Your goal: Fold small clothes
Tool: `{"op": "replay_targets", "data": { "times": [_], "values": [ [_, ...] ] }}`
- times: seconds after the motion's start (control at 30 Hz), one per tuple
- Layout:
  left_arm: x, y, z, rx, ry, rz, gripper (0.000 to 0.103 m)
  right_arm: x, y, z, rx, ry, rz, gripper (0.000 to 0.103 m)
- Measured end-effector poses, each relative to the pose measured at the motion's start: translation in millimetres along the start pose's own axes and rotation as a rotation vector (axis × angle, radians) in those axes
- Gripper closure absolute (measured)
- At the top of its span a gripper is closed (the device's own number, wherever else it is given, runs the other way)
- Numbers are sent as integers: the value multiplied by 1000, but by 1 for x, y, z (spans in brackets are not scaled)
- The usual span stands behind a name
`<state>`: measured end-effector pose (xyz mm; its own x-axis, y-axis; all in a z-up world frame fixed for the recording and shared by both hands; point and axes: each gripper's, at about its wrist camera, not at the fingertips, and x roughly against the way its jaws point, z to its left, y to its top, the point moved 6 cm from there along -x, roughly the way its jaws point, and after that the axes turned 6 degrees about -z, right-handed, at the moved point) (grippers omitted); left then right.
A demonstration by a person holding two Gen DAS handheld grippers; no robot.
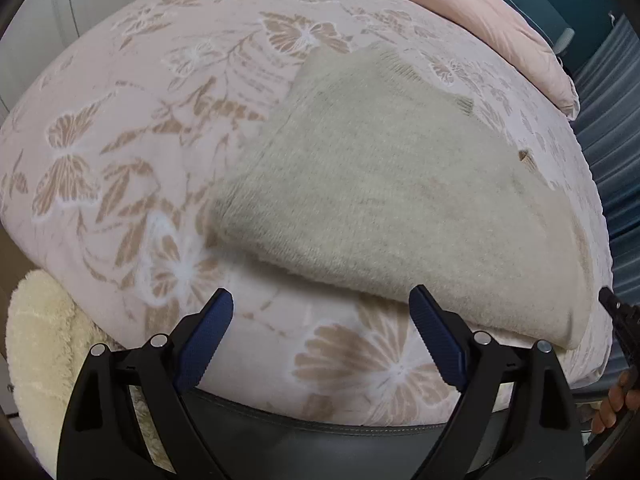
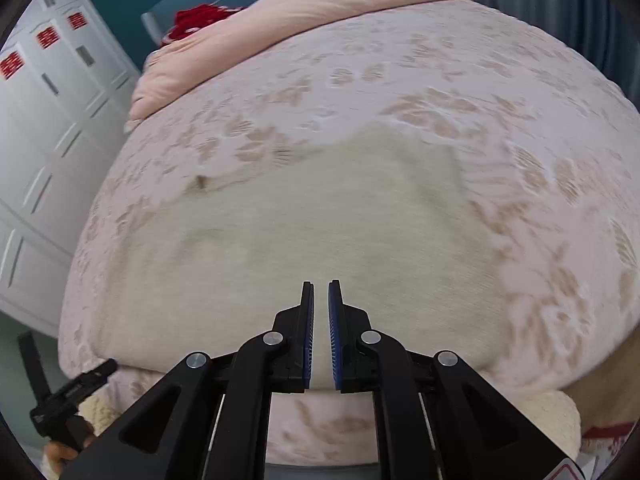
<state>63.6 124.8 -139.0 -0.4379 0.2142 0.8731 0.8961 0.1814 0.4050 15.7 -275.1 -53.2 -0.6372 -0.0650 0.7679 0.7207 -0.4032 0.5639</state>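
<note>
One beige knit garment [image 1: 392, 200] lying on the bed [image 1: 120, 128], my two tools above its near side.

One bed with floral cover, broad bare cover to the garment's left; one pink duvet [image 2: 304, 12] bunched along the far edge. Garment lies flat. My left tool [image 1: 320, 336] has its fingers spread wide, near edge just ahead, holding nothing. My right tool [image 2: 321, 328] has fingers nearly together with a thin gap, poised above the garment's near edge; I cannot tell if cloth is pinched.

Both wrist cameras look down close over the bed [image 1: 120, 128], from its near edge; both share the beige garment [image 1: 384, 196] [image 2: 304, 224].
</note>
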Motion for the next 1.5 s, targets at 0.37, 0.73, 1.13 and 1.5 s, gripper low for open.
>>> {"op": "replay_targets", "data": {
  "times": [0.37,0.73,1.13,1.5],
  "values": [
    [-5,-8,9,28,-96,-5,16,-165,7,167,211,119,259,96],
    [-14,12,9,216,-262,-27,11,-148,22,181,252,107,87,98],
    [-32,45,-1,366,-296,-23,38,-99,-14,65,88,9,97,92],
    [63,89,-110,-18,-305,-260,90,-106,-27,55,69,91,50,92]
  ]
}}
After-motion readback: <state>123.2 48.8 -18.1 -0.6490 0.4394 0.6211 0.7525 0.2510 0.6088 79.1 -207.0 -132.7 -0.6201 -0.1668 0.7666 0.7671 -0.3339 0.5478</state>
